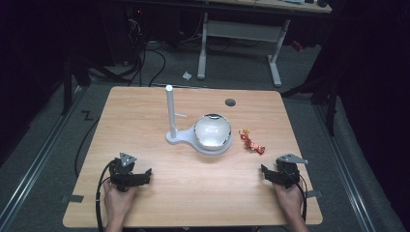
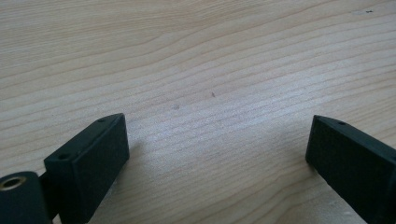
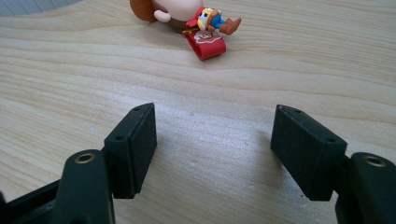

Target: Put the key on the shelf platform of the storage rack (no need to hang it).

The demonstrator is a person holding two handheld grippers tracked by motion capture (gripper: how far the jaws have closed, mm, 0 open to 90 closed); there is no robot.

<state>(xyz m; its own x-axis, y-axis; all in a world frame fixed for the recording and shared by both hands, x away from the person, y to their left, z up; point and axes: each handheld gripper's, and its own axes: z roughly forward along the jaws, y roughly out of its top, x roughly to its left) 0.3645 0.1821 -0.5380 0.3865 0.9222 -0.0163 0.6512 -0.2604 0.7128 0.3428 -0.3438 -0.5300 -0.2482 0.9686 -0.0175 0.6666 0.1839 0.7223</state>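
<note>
While jaws gape wide, right gripper (image 3: pixel 212 149) holds nothing, toy figure (image 3: pixel 196 21) ahead.

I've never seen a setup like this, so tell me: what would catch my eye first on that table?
Probably the white stand at the table's middle, with a tall post and a shiny bowl on its round base. Just right of it lies a small colourful toy figure, red and yellow, which the right gripper view shows lying on its side. At the near edge, a person's hands hold the left gripper and right gripper, jaws open and empty.
</note>
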